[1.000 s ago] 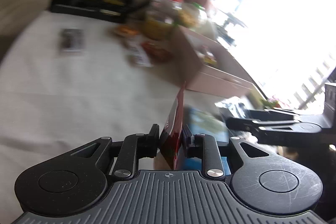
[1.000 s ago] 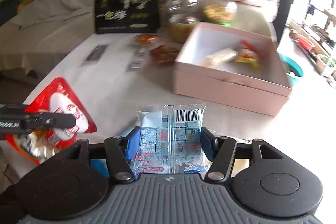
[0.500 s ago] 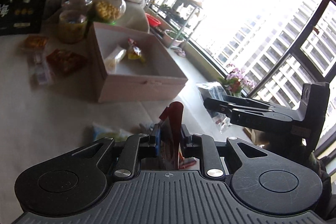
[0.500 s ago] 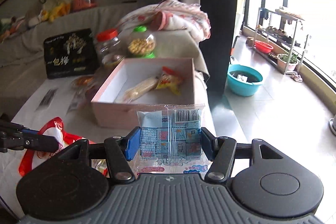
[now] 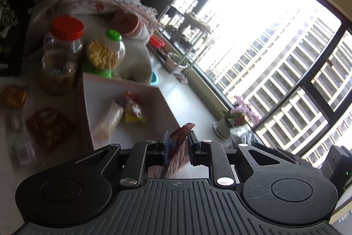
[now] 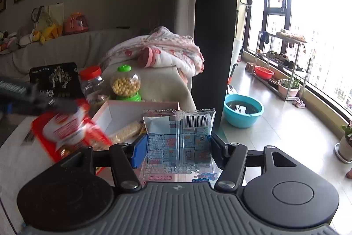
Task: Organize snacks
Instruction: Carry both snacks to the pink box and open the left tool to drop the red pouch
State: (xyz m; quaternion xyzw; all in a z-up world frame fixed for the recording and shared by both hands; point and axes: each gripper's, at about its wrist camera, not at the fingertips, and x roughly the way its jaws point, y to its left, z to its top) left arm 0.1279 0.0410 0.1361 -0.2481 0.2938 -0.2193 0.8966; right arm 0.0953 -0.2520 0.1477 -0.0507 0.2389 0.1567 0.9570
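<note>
Left wrist view is showing us how much has changed: a second ago we were looking low over the white table [image 5: 66, 160], and now we are looking down into the open pale pink cardboard box [image 5: 123, 116]. Our left gripper [image 5: 177, 147] has squeezed a little tighter and is pinching the flat red plastic snack bag [image 5: 179, 143]. That bag is standing on its thin edge, its long side pointing forward toward the box. Our right gripper [image 6: 178, 147] is gripping the clear and blue plastic snack packet [image 6: 179, 140] by its sides. This packet is standing upright, barcode end up. We think both snacks are getting close to dropping into the box.
</note>
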